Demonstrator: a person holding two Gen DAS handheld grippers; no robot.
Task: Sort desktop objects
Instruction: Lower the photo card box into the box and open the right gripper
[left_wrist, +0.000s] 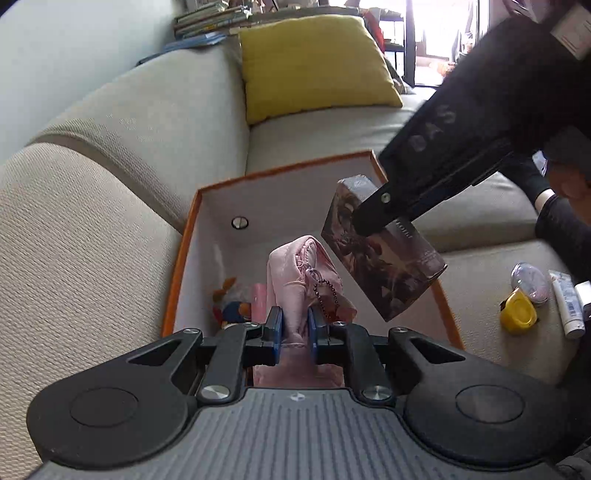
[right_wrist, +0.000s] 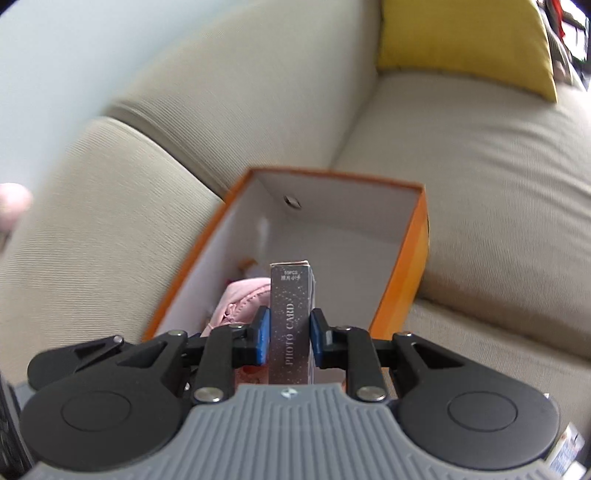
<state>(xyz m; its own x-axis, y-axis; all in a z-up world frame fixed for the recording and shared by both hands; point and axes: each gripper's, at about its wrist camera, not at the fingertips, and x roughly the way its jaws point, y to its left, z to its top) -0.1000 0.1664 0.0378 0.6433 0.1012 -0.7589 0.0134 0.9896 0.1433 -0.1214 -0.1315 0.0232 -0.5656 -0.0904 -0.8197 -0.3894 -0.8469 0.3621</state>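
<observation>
While each tool (left_wrist: 294, 326) clenches cargo, an orange box (left_wrist: 177, 280) rests on a beige sofa (left_wrist: 92, 221).

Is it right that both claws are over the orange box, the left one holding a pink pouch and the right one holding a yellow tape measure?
Not quite. The right claw grips a photo card box, as the right wrist view shows. The rest holds: the left claw holds the pink pouch over the orange box.

box (right_wrist: 417, 258) orange, white inside | pouch (left_wrist: 295, 280) pink | cushion (left_wrist: 314, 62) yellow
</observation>
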